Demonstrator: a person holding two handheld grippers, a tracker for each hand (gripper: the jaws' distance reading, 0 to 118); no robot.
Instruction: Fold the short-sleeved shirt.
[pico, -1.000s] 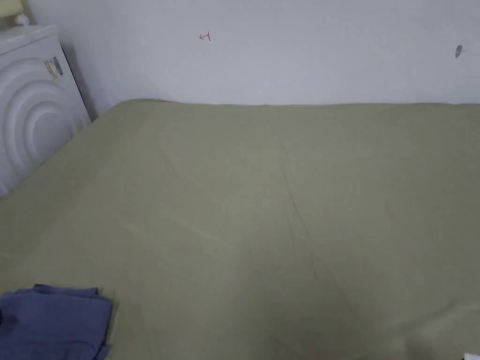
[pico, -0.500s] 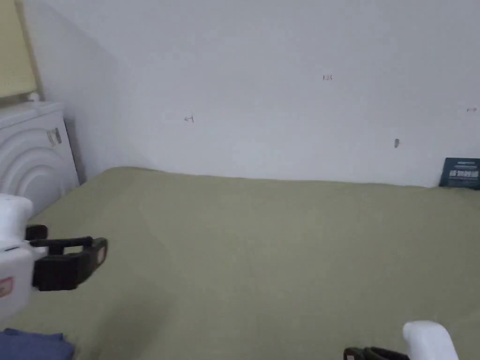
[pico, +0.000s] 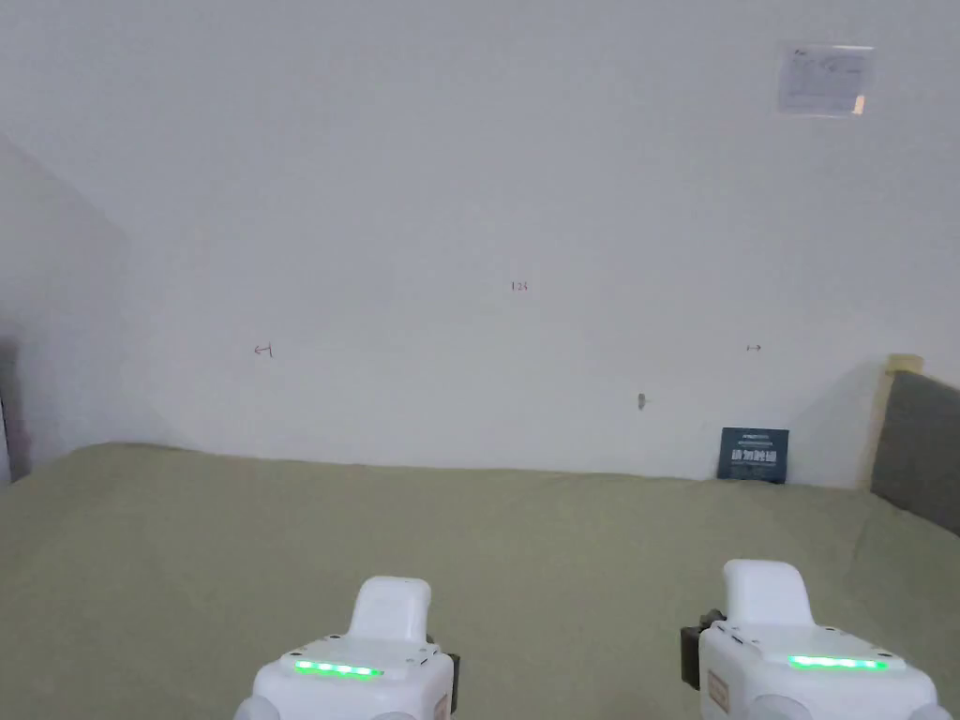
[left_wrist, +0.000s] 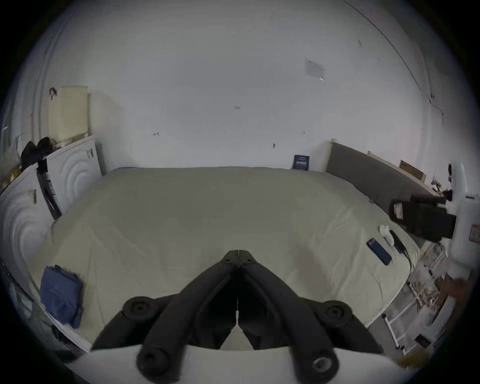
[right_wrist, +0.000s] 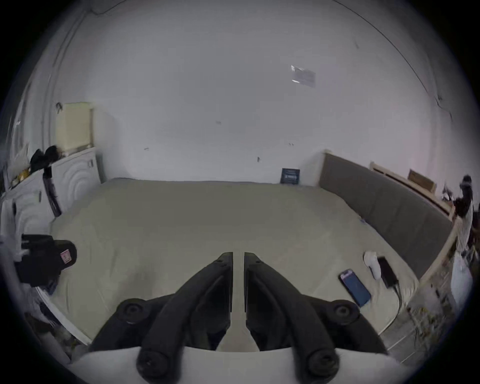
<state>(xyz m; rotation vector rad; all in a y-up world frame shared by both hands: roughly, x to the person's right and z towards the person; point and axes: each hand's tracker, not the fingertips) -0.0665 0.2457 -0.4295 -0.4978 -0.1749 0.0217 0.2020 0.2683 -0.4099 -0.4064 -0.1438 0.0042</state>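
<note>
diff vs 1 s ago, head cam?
Mostly camera motion: the head view tilted up and panned right. Both grippers came up into the bottom of the frame, left gripper shut and empty, right gripper slightly apart and empty. Nothing was grabbed or released. The folded blue shirt lies at the bed's near-left corner.

Matt olive cloth bedsheet (left_wrist: 233, 207); soft blue cloth shirt (left_wrist: 61, 292); glossy phone (right_wrist: 355, 287).

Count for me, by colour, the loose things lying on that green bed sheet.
Blue: 2 (folded blue cloth garment, dark blue flat phone)
White: 1 (small white crumpled item)
Black: 1 (slim black device with a cable)
Total: 4, all on the olive-green bed sheet.
</note>
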